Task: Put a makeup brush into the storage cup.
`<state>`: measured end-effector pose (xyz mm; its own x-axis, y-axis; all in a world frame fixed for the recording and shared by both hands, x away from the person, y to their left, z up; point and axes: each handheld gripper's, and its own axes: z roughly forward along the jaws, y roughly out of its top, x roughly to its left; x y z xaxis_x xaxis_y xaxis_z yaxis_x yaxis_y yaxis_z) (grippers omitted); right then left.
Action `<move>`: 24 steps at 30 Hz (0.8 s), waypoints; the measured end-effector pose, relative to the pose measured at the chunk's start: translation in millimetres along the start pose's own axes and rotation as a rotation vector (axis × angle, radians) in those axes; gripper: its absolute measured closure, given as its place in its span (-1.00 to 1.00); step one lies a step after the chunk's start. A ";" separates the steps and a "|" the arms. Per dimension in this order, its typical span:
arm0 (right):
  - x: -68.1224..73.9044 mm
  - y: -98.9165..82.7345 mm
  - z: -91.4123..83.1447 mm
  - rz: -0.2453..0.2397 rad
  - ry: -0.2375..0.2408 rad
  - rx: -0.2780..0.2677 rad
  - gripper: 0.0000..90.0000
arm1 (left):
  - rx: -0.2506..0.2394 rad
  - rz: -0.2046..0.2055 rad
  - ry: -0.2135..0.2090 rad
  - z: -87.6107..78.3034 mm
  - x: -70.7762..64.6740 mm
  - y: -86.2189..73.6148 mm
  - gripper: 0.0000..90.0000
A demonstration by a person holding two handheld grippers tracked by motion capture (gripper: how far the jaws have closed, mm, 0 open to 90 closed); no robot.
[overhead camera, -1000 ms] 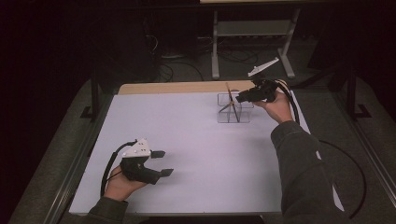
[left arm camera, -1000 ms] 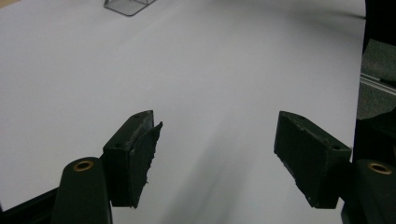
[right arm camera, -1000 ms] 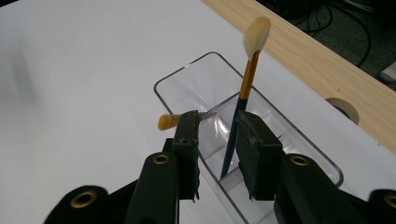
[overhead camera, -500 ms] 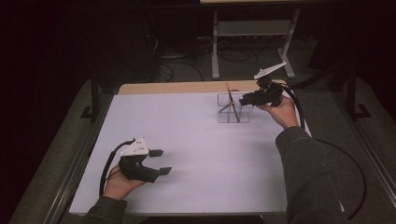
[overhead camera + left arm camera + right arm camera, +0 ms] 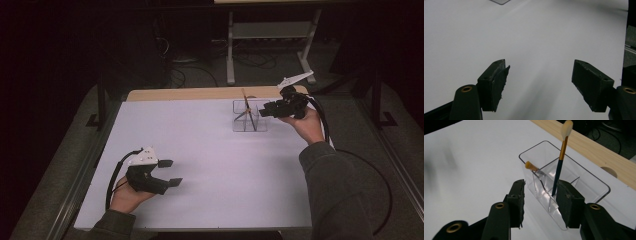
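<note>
— Brushes first: are we done? Near us, our left gripper rests low over the white table, jaws wide apart, holding nothing.

— Farther off, our right gripper has just been opening beside the clear organizer; nothing sits between its pads. We'd judge the tall brush placed.

— It stands tilted in a compartment, pale tip up; a second brush leans lower. Only pulling back seems left.

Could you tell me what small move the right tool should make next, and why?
Probably draw the right tool back from the clear organizer. Its jaws have just been opening with nothing between them, and the dark-handled brush already stands in a compartment, apart from the pads.
</note>
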<state>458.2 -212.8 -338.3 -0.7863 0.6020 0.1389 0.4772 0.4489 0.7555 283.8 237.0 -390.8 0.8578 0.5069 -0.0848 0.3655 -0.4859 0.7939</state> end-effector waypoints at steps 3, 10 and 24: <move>2.4 -3.1 -0.6 -0.006 -0.002 -0.001 0.22 | -0.009 -0.007 0.002 -0.5 0.1 -0.1 -0.40; 6.8 -8.8 -2.3 -0.001 0.003 -0.011 0.13 | -0.017 -0.012 0.008 -2.8 1.3 0.1 -0.43; 14.1 -16.7 -8.6 0.022 -0.004 -0.040 -0.09 | -0.018 -0.036 0.019 -4.5 5.0 -2.8 -0.50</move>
<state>435.8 -217.5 -343.3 -0.7741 0.6142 0.1535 0.4782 0.4084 0.7775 285.4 244.1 -390.8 0.8374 0.5370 -0.1019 0.3891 -0.4549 0.8010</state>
